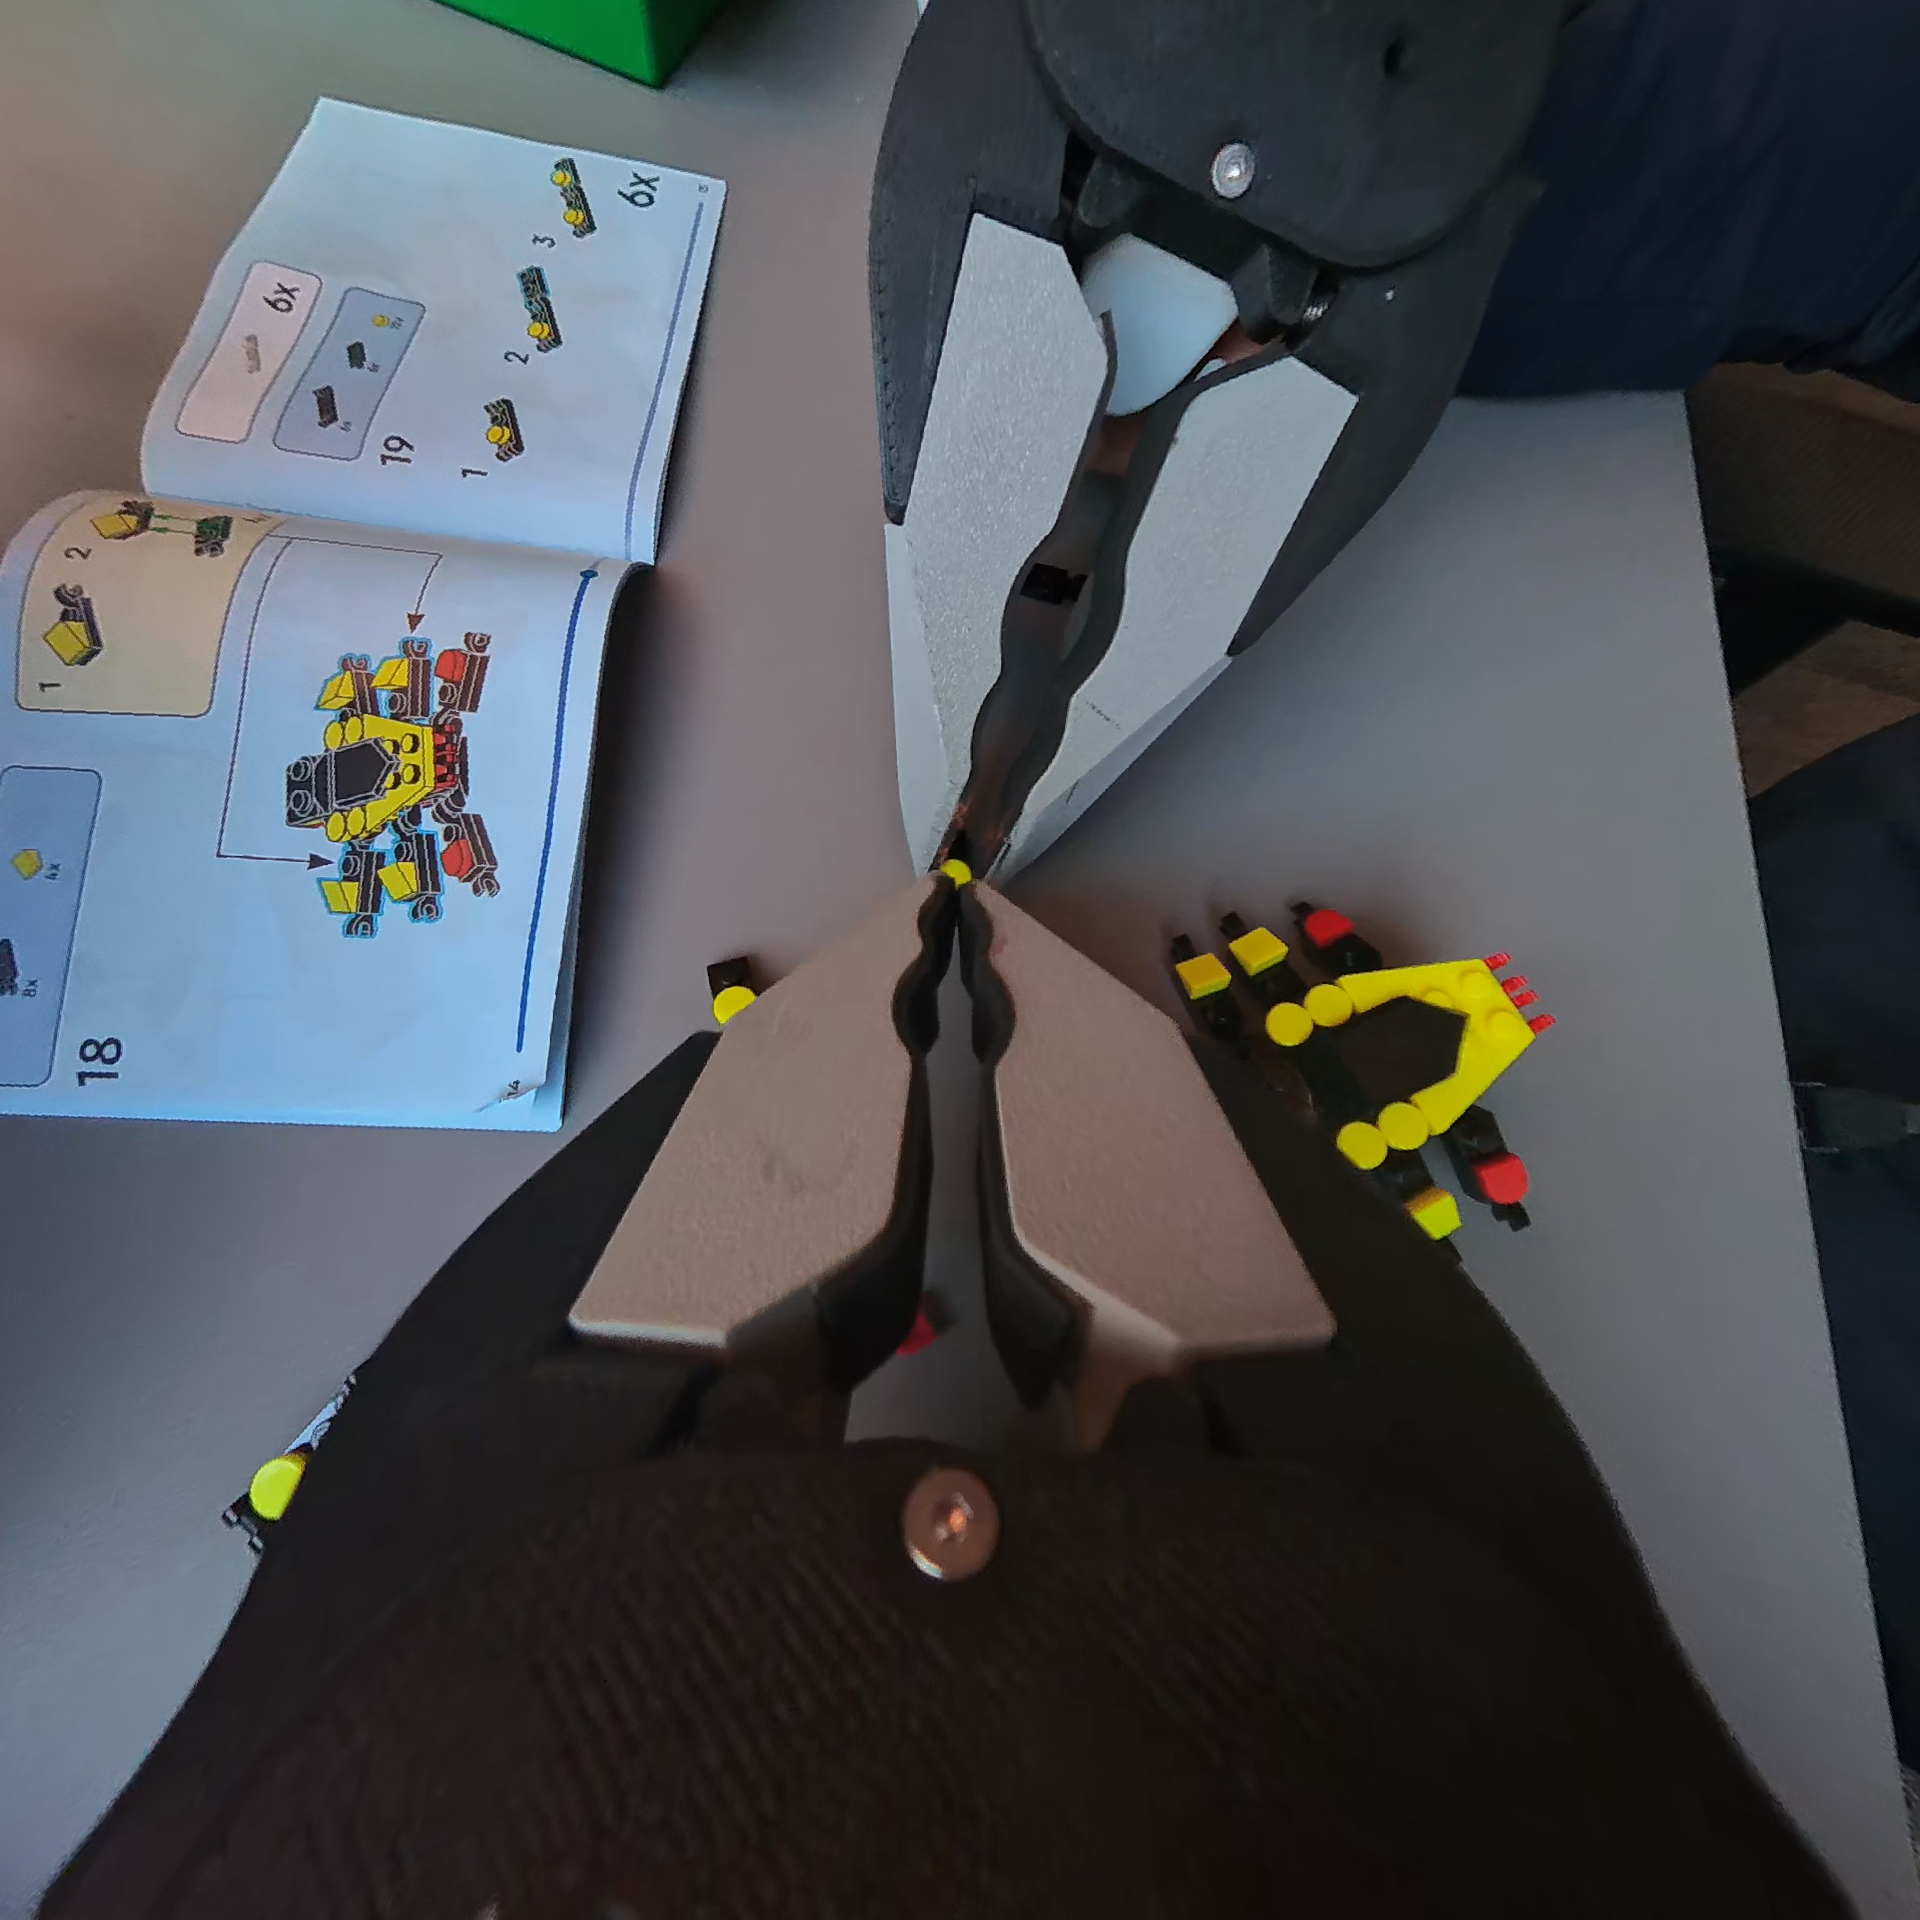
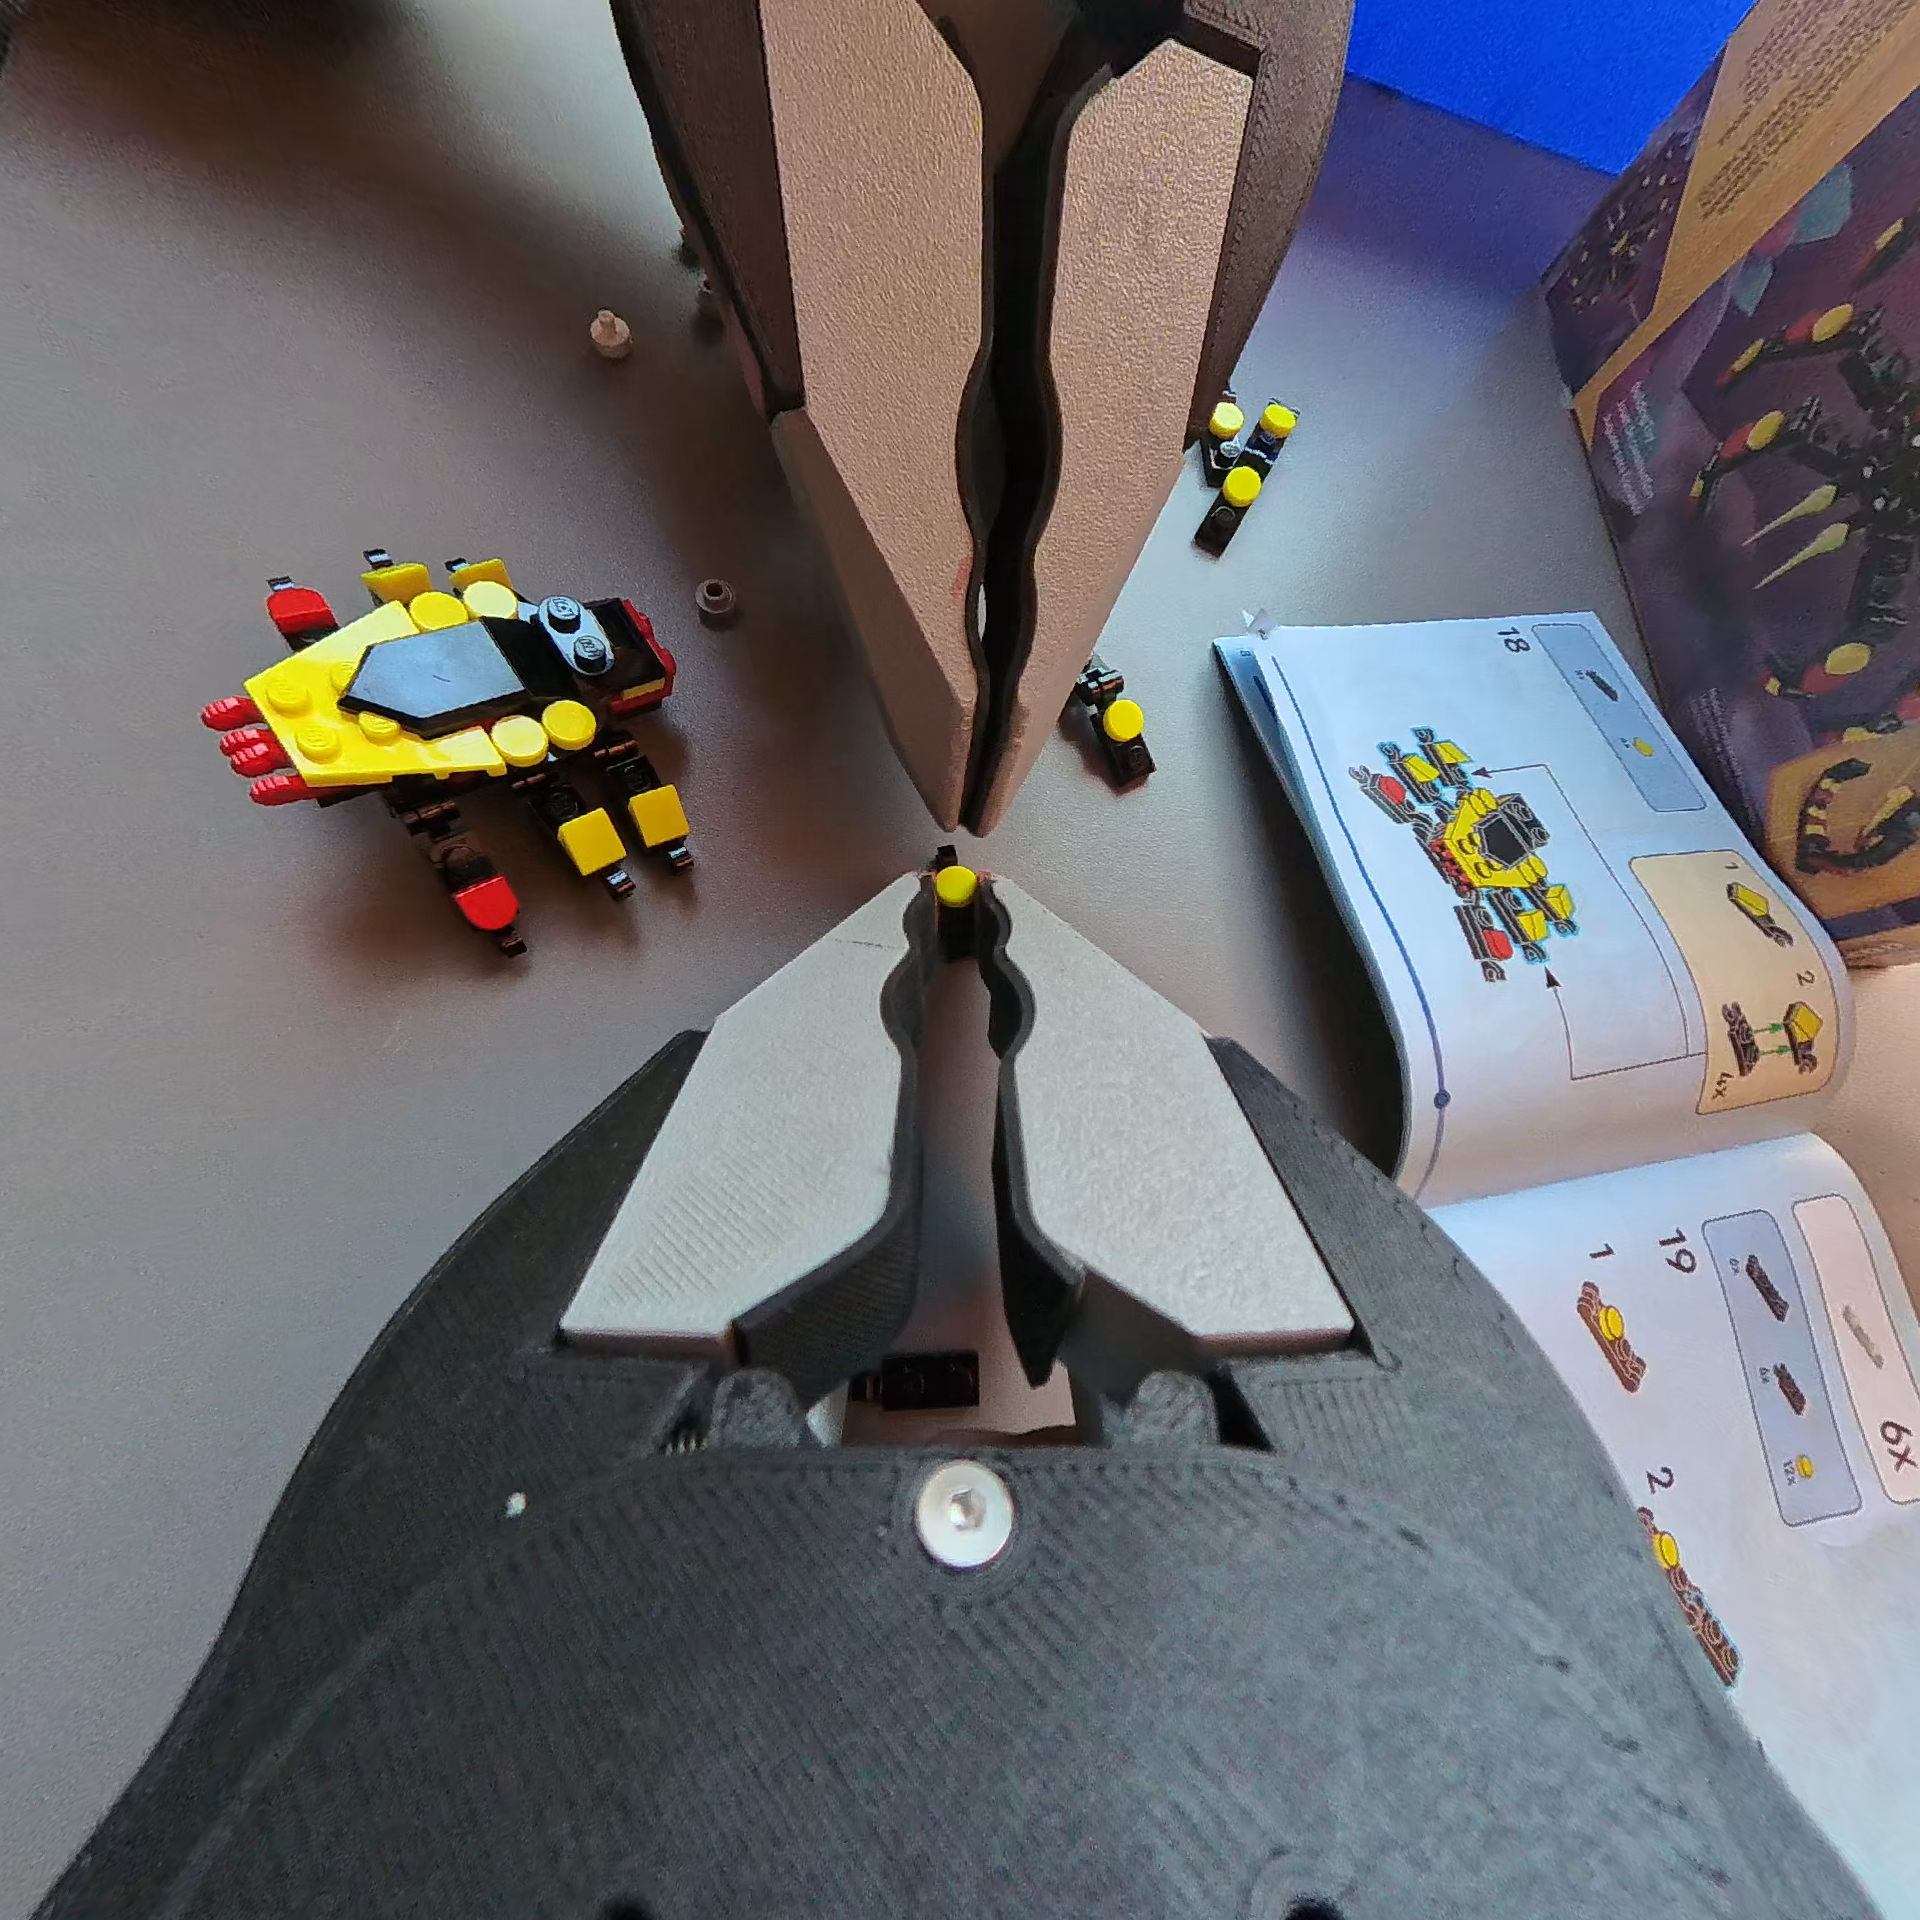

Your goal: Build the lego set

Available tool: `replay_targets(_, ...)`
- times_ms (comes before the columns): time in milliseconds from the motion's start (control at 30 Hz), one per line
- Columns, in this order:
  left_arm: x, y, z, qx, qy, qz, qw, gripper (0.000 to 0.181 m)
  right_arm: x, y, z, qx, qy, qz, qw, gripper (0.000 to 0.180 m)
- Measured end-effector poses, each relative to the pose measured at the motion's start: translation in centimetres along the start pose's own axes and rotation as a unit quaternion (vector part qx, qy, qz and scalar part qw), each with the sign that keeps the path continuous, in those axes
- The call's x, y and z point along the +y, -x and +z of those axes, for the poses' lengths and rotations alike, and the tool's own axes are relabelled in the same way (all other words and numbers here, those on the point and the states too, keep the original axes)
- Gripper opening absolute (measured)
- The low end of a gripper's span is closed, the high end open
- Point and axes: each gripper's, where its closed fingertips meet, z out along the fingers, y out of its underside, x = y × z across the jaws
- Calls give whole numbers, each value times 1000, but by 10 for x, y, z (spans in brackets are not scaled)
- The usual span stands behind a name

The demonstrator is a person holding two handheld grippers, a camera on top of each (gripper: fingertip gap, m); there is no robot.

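Observation:
My right gripper (image 2: 951, 891) is shut on a small black piece topped with a yellow round stud (image 2: 954, 886). My left gripper (image 1: 951, 896) is shut, tip to tip with the right one, and its tips (image 2: 971, 826) sit just beyond the stud. The stud also shows in the left wrist view (image 1: 954, 873), between both sets of tips. The right gripper (image 1: 977, 847) reaches in from the far side there. The part-built yellow, black and red scorpion body (image 2: 447, 707) lies on the table to my right gripper's left, and it also shows in the left wrist view (image 1: 1392, 1039).
An open instruction booklet (image 2: 1558, 935) (image 1: 416, 520) lies beside the grippers, with the set's box (image 2: 1766, 416) behind it. Small black pieces with yellow studs (image 2: 1242, 468) (image 2: 1122, 722) (image 1: 732, 992) and tiny brown studs (image 2: 717, 601) lie loose. The table edge (image 1: 1745, 727) is close. The tips of both grippers are at nearly the same place.

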Motion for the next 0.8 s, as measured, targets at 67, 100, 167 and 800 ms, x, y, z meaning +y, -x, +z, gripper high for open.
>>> replay_targets(67,0,0,1,0,-1,0,1000,0,0,0,0,1,0,-1,1000,5)
replay_targets(100,0,-1,2,1,0,1,1000,0,0,0,0,1,0,-1,1000,5)
replay_targets(167,0,-1,5,-3,0,7,1000,0,0,0,0,0,0,0,1000,5)
replay_targets(800,3,0,10,-19,12,20,1000,0,1,-1,0,-4,0,10,1000,5)
